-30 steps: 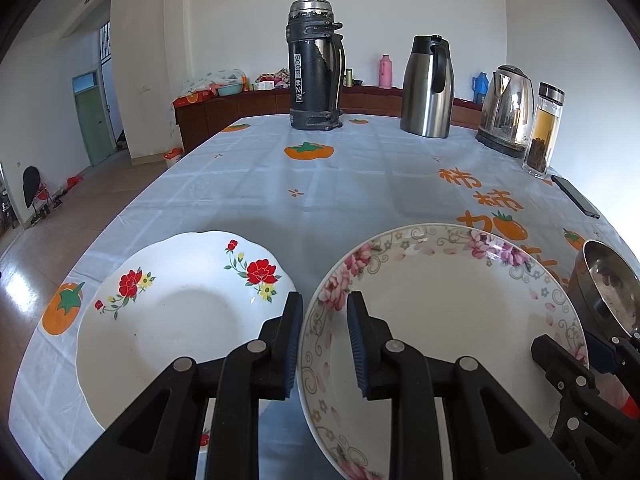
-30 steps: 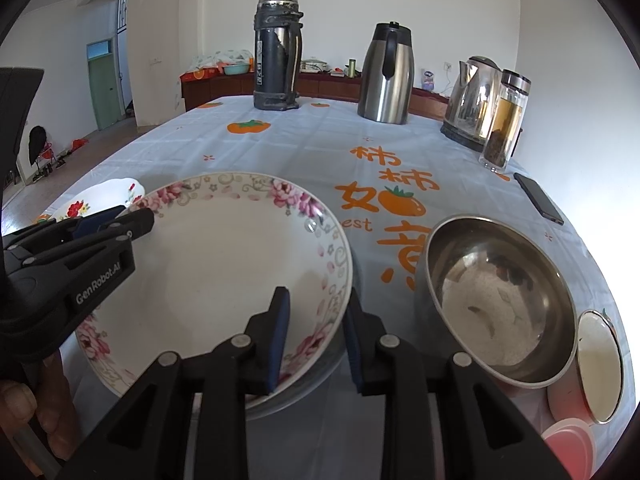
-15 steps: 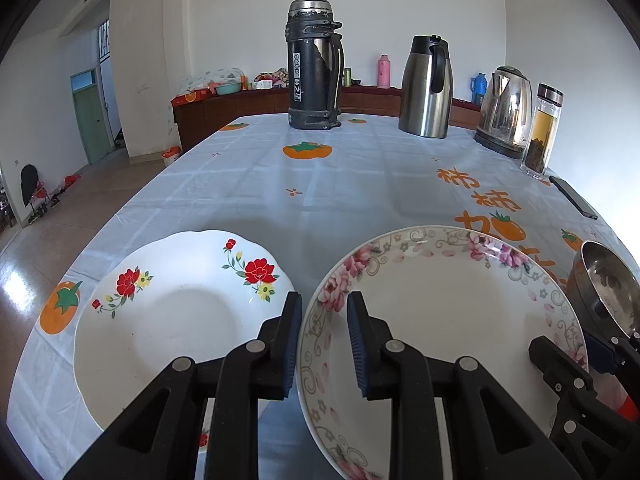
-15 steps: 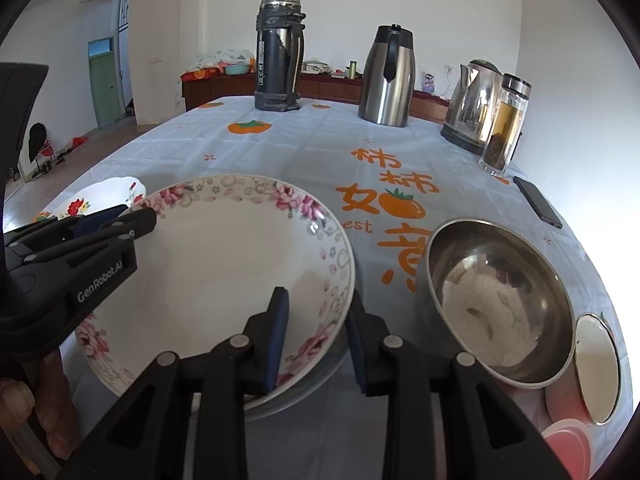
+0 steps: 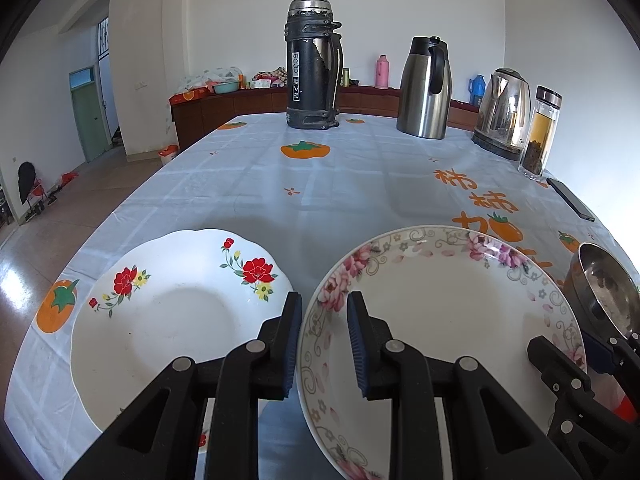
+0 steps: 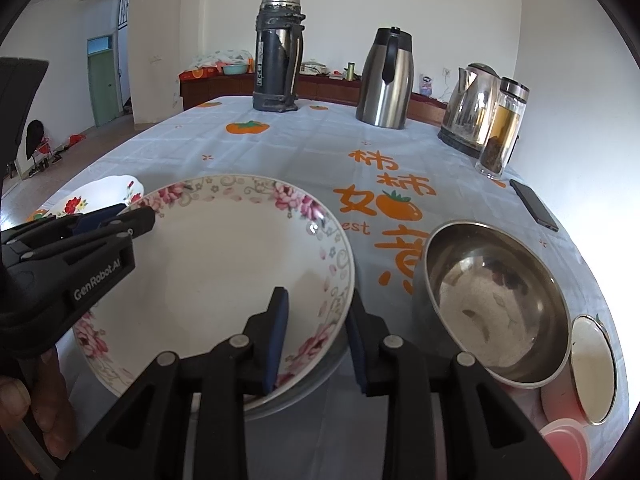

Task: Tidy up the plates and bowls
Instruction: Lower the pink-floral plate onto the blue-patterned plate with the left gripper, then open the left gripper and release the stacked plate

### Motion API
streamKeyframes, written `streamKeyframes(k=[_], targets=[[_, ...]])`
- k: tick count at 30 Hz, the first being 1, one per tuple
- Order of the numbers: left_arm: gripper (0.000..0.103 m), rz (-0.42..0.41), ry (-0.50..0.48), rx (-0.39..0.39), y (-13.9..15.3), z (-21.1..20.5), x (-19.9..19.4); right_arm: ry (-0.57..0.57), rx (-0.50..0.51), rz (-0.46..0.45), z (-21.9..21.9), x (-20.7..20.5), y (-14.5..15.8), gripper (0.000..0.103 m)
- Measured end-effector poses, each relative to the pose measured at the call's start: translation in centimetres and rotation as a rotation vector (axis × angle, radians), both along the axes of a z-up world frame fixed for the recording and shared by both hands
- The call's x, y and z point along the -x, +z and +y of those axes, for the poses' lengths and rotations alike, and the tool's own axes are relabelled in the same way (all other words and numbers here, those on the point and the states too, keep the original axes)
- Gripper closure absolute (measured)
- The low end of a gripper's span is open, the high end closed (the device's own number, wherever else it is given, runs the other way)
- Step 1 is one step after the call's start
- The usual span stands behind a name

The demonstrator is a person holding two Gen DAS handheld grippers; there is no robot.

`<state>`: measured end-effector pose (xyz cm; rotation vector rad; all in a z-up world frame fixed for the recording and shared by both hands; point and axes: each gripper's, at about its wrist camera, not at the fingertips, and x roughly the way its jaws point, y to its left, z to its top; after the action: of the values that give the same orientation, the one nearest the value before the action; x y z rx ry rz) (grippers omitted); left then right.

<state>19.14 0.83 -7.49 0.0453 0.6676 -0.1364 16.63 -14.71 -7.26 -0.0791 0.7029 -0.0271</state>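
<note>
A deep plate with pink flowers round its rim point(image 5: 440, 312) point(image 6: 224, 272) is held from both sides. My left gripper point(image 5: 323, 308) is shut on its left rim, one pad inside and one outside. My right gripper point(image 6: 317, 300) clasps the right rim the same way. A grey rim point(image 6: 316, 384) shows just under the plate's near edge. A white plate with red flowers point(image 5: 172, 328) lies on the tablecloth to the left. To the right, a steel bowl point(image 6: 492, 300) stands close to the right gripper.
A tall dark thermos point(image 5: 312, 64), a steel jug point(image 5: 426, 88), a kettle point(image 5: 504, 112) and a glass bottle point(image 5: 540, 136) stand along the far side. A phone point(image 6: 534, 205) lies at the right edge. Small lidded tubs point(image 6: 592, 364) sit beside the bowl. A hand point(image 6: 36, 408) grips the left tool.
The right gripper's jaws stand a touch wider around the rim than a second ago. The plate, the left gripper and everything else on the table have kept still.
</note>
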Motion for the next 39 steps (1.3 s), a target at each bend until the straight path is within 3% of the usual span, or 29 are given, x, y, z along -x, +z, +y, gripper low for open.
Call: streamKeyframes(k=[21,27,35,39], targets=[[0.076,-0.011,-0.006,-0.001,0.2,-0.2,0.2,-0.033,0.106,-0.024,1.1,0.2,0.0,0.070],[0.076,-0.012,-0.012,0.001,0.2,-0.5,0.2,-0.047,0.099,0.008,0.8,-0.3,-0.4,0.063],[0.076,-0.009,-0.012,0.008,0.1,-0.2,0.2,-0.038,0.110,0.018,0.9,-0.4,-0.5,0.061],[0.076,-0.008,-0.009,0.010,0.1,-0.1,0.1,-0.024,0.127,0.010,1.4,-0.3,-0.4,0.054]])
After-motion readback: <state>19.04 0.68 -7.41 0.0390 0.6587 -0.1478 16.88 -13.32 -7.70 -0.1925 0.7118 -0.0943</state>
